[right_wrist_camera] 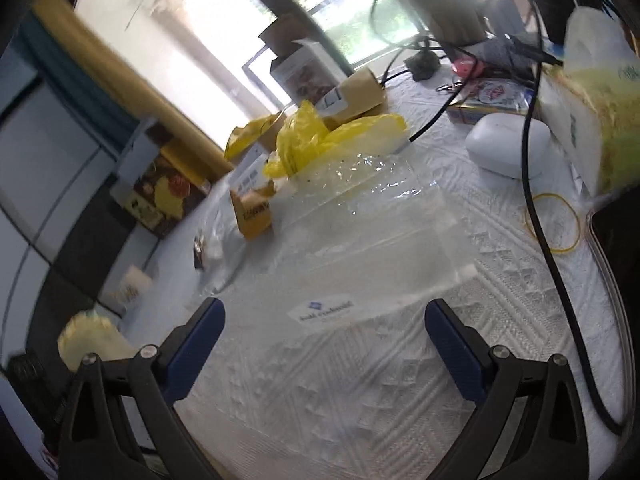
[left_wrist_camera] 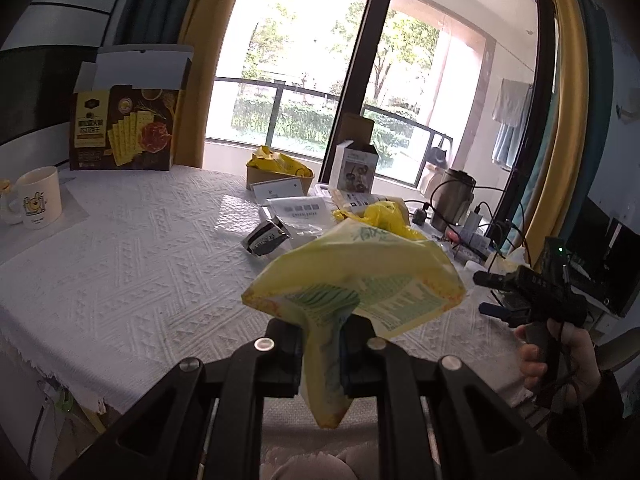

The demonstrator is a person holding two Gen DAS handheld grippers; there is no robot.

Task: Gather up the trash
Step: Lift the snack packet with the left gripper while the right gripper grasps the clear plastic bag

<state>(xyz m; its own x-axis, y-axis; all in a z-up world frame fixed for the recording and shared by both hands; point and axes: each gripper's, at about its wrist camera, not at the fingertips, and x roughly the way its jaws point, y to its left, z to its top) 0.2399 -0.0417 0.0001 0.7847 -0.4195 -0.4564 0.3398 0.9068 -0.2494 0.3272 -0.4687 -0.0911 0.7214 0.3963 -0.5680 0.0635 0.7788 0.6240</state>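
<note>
Yellow-green wrapper (left_wrist_camera: 352, 292) hangs clamped in the left gripper (left_wrist_camera: 322, 344) above the counter (left_wrist_camera: 132, 264), one piece collected, while the right gripper (right_wrist_camera: 324, 320), fingers (right_wrist_camera: 200, 328) wide apart, hovers over a clear plastic bag (right_wrist_camera: 360, 216), likely the next pickup.

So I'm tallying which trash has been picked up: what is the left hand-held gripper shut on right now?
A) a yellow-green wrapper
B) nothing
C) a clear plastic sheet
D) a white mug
A: in the left wrist view the left hand-held gripper pinches the yellow-green wrapper, which hangs clear above the white tablecloth.
</note>
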